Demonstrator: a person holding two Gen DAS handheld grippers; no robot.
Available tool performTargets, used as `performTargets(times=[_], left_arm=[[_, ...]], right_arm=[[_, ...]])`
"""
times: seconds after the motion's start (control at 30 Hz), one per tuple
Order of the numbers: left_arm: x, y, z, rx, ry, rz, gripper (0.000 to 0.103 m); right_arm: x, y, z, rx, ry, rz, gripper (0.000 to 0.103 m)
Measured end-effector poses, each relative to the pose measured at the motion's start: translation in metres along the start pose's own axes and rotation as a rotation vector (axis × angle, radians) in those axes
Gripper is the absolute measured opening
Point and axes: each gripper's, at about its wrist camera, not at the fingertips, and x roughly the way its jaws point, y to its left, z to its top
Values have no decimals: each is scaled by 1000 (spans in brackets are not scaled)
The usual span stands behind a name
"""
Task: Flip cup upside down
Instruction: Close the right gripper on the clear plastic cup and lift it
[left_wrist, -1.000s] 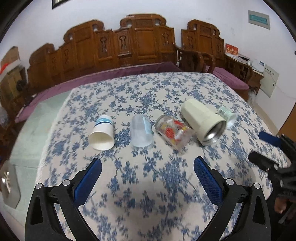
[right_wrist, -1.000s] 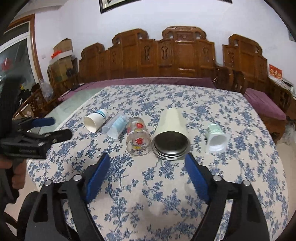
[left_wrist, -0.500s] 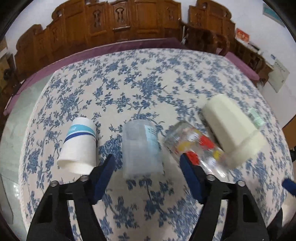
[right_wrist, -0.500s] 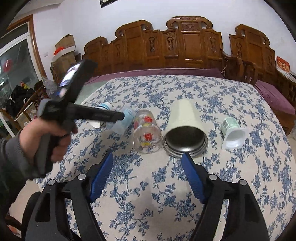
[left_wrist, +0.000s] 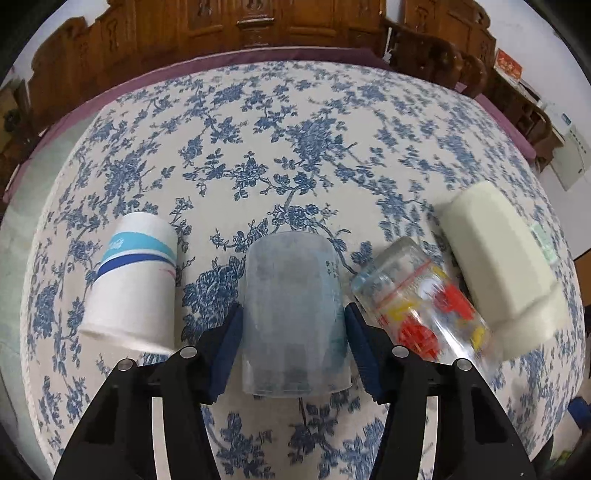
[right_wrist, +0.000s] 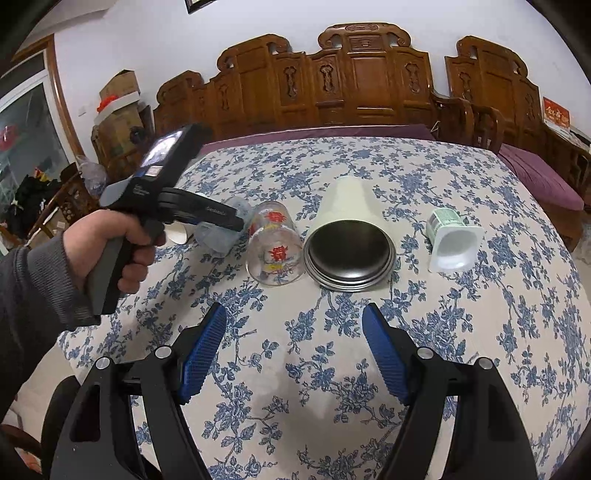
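Note:
A frosted clear plastic cup (left_wrist: 293, 314) lies on its side on the flowered tablecloth, mouth toward me. My left gripper (left_wrist: 293, 338) is open, with one blue pad on each side of the cup's mouth end, close to its walls. In the right wrist view the left gripper (right_wrist: 221, 218) reaches over that cup (right_wrist: 218, 236). My right gripper (right_wrist: 293, 354) is open and empty above bare cloth, nearer than the row of cups.
Other cups lie on their sides in the same row: a paper cup with blue bands (left_wrist: 135, 284), a printed glass (left_wrist: 421, 306), a cream steel-lined tumbler (left_wrist: 498, 266), a small white pot (right_wrist: 452, 236). Carved wooden chairs stand behind the table (right_wrist: 517, 295).
My left gripper has moved forward and down until its pads flank the frosted cup. The right gripper has stayed nearly still.

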Motion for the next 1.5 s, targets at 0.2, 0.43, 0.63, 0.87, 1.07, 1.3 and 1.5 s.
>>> performTargets(times=[0.2,0.43,0.63,0.87,1.07,1.3,1.5], left_arm=[[-47,-10,-36,65,-67,-21,53],[-82,-33,-90,110,-108,-89,53],[-83,-66,-127,155,-119,-105,53],[-72,-92,-144,171,-102,-113,53],[-68,-91,-146,165,-101,-77,56],[-103,-71,-147,137,-174,-70,82],[-145,-35,-156,97,-271,-33,95]], right_arm=[[-9,-2,-6,11,-13,-7,78],[-24,-6,-18,13,-32,-34,78],[-35,-17,-27,32,-42,-65,78],[-42,-29,-32,60,-39,-79,78],[-47,-28,-31,56,-38,-78,78],[-51,-13,-18,22,-45,-57,78],[-42,9,-1,5,-13,-8,78]])
